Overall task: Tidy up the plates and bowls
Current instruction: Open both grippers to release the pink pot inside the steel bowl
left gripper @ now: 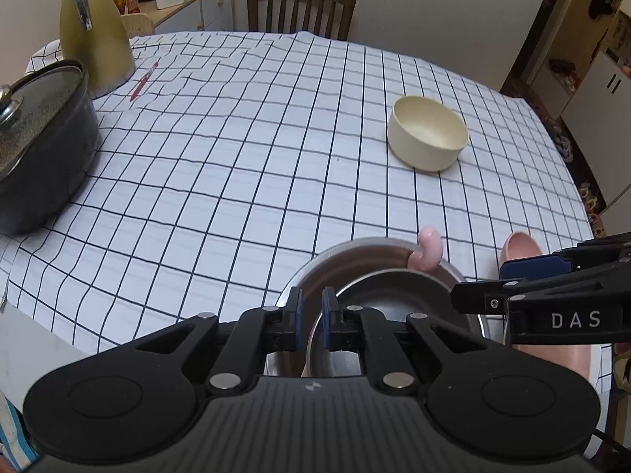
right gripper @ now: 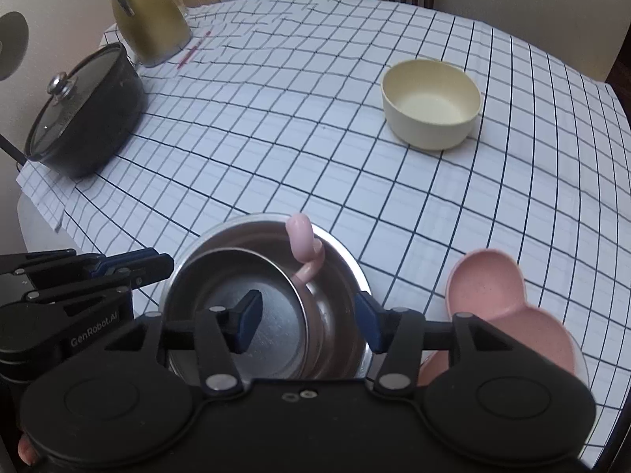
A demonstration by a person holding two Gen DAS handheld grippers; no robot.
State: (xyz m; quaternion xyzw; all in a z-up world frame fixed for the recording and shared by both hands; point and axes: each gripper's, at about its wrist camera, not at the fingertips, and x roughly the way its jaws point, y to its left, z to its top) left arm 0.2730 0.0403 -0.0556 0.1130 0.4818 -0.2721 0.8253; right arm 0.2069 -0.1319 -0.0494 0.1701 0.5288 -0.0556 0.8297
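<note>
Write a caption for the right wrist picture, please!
Open right gripper above small steel bowl nested in a bigger steel bowl.

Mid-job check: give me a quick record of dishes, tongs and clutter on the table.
stack: small steel bowl nested in big steel bowl
pink spoon: hooked over the big bowl's far rim
pink plate: right of the stack
cream bowl: far right, alone, upright
left tongs: shut, at the stack's left rim; grip unclear
right tongs: open over the stack, holding nothing
clutter: lidded pot, jug, far left
</note>
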